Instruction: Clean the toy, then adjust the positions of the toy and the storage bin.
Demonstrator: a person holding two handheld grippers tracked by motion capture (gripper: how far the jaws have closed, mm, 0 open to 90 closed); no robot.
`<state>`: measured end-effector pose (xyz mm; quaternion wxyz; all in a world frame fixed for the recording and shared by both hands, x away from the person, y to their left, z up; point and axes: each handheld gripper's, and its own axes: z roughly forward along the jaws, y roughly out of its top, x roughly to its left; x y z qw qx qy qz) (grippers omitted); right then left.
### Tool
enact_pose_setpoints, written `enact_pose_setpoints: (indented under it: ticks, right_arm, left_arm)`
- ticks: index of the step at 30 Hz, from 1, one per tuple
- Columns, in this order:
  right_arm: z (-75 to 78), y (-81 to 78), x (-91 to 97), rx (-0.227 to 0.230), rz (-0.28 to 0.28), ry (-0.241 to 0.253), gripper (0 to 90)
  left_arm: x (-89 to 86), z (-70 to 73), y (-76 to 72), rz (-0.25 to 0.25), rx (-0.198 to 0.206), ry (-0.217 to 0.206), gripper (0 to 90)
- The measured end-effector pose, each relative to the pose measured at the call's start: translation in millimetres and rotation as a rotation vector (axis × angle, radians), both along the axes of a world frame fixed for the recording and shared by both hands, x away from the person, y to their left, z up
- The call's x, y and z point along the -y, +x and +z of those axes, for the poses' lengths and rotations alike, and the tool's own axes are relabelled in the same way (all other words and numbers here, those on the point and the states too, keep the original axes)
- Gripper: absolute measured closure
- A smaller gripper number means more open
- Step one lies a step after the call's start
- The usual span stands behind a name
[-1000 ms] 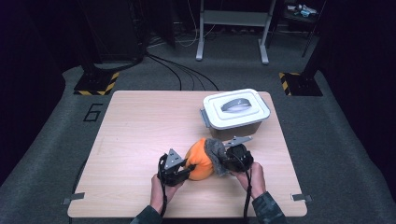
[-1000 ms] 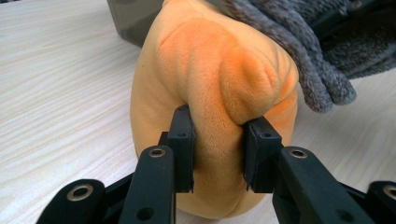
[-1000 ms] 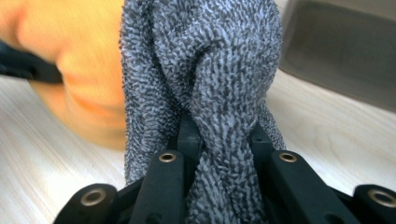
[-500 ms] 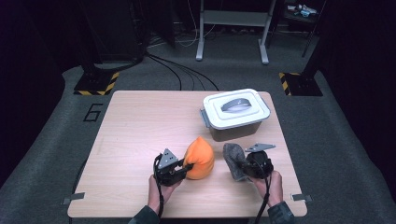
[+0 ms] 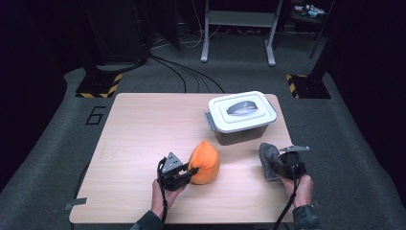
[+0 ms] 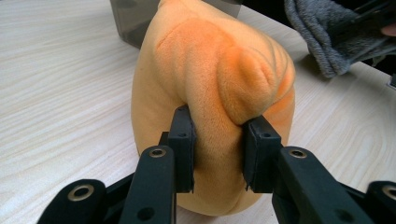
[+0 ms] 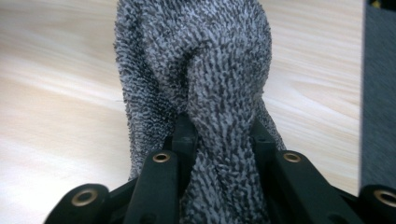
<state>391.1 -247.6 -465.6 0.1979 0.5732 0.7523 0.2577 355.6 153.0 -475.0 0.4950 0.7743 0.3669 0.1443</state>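
Observation:
An orange plush cushion [image 5: 205, 162] stands on the wooden table [image 5: 143, 124] near its front edge. My left gripper [image 5: 189, 173] is shut on its near side; in the left gripper view the pads pinch a fold of the orange plush [image 6: 219, 84]. To the right, my right gripper [image 5: 282, 165] holds a grey fuzzy cloth [image 5: 269, 158] low over the table in front of the box. In the right gripper view the grey cloth [image 7: 210, 70] is bunched between the jaws, which have just eased open a little while still pinching it.
A grey plastic box with a white handled lid [image 5: 242, 117] stands behind both items, at the table's right back. Its wall shows at the right edge of the right gripper view [image 7: 378, 93]. Dark floor, cables and stands lie beyond the table.
My right gripper has pulled the grey cloth off the orange cushion and carried it to the right, close to the table's right edge. The left gripper and cushion stayed in place.

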Motion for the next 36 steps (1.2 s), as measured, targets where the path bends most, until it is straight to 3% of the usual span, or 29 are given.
enact_pose_setpoints:
  ticks: [3,6,10,13,16,20,25,36]
  right_arm:
    - [-9.0,11.7,6.5,-0.022,-0.031,-0.015,68.1]
    - [-16.2,20.7,9.1,-0.040,-0.058,-0.018,59.9]
    - [-23.1,28.9,11.6,-0.053,-0.082,-0.002,27.6]
    - [-17.4,21.5,14.9,0.009,-0.074,0.037,14.7]
    - [-7.4,5.9,16.9,0.058,-0.064,0.062,7.9]
    - [-6.9,-14.0,23.2,0.079,-0.033,0.060,2.4]
    - [-23.2,-30.9,34.6,0.062,-0.055,0.076,0.0]
    - [-41.4,-45.1,44.9,0.073,-0.065,0.090,0.0]
  left_arm:
    - [0.4,0.1,-0.2,0.000,-0.004,-0.006,68.9]
    - [0.1,-0.3,0.3,0.001,0.003,-0.008,69.1]
    - [0.3,-1.3,-0.2,0.007,0.008,-0.015,69.3]
    - [0.4,-0.9,-0.4,0.005,0.011,-0.011,69.2]
    - [0.5,-0.3,-0.4,0.000,0.011,-0.010,69.3]
    - [-0.8,-0.1,0.7,-0.003,0.008,-0.013,69.3]
    - [-0.9,0.0,0.9,-0.003,0.012,-0.011,69.4]
    - [-5.4,13.5,-0.4,0.005,0.036,-0.012,70.4]
